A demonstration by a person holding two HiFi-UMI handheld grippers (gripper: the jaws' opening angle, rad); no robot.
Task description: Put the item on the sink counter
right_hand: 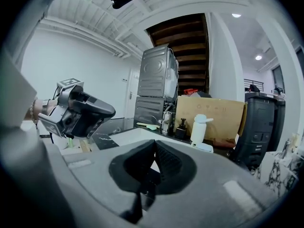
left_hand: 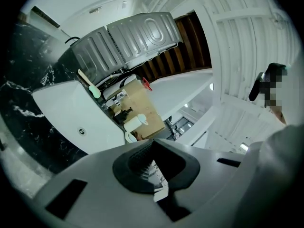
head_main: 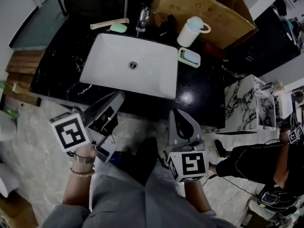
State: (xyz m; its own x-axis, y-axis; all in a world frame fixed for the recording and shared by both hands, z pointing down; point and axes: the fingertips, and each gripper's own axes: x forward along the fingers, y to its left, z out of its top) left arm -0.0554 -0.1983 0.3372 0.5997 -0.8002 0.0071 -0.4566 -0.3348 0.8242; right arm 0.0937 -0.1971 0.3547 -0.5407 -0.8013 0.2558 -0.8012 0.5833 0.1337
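A washroom in a home: a white sink (head_main: pixel 109 56) sits in a black stone desk (head_main: pixel 202 96) with a tap (head_main: pixel 142 19). Stacked washing machines (right_hand: pixel 156 82) stand by wooden stairs (right_hand: pixel 183 42).

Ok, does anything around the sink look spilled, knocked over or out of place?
Nothing is spilled or tipped. The white cup stands upright by the basin and the small tray lies flat at its corner. The one odd thing is the big cardboard box standing right behind them.
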